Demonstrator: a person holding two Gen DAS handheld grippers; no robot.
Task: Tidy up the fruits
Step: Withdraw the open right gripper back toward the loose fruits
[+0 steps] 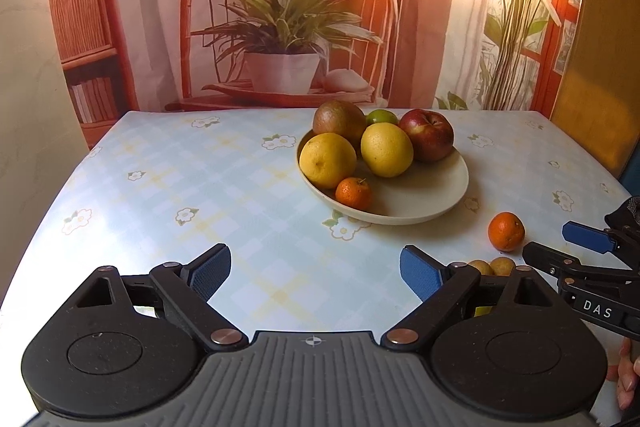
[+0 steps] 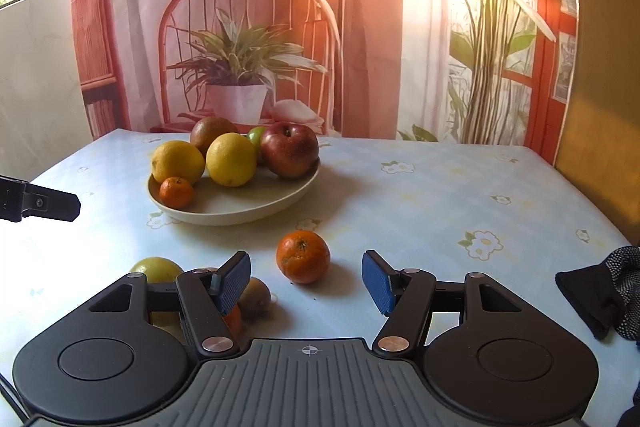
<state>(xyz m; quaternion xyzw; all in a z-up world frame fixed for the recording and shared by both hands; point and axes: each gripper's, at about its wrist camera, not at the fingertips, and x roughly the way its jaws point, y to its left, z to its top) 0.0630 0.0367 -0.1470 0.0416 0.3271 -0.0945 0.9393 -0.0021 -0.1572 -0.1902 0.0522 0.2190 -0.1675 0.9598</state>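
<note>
Facing a loose mandarin (image 2: 303, 257), the right tool (image 2: 306, 281) gapes empty.

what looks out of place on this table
Several fruits lie loose on the tablecloth instead of in the plate: a mandarin and a few others beside the right gripper.
</note>
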